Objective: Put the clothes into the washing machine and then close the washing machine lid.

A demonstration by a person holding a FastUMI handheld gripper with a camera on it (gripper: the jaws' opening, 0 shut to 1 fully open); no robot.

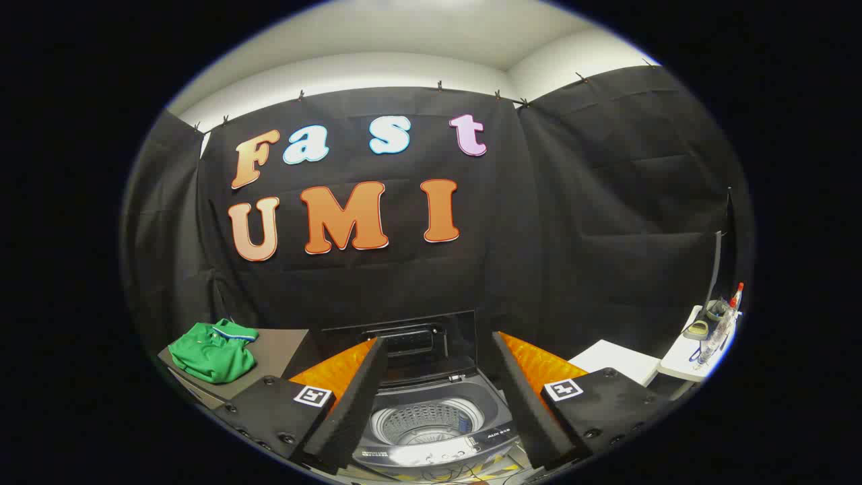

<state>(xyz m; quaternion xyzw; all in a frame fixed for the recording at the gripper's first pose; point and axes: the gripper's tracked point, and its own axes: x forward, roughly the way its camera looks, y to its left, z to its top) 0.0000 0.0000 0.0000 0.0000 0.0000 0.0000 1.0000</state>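
Note:
A green shirt with a striped collar (214, 351) lies crumpled on a brown table (279, 350), to the left of and beyond my left finger. A grey top-loading washing machine (431, 431) stands just ahead, seen between my fingers. Its dark lid (404, 343) is raised upright at the back, and the perforated drum (424, 421) looks bare. My gripper (438, 377) is open, its two black foam-padded fingers (357, 397) spread wide on either side of the machine with nothing between them.
A white surface (616, 360) lies beyond my right finger. Farther right, a white shelf (690, 353) carries a bottle with a red cap (724, 323) and small items. Cables lie on the floor in front of the machine.

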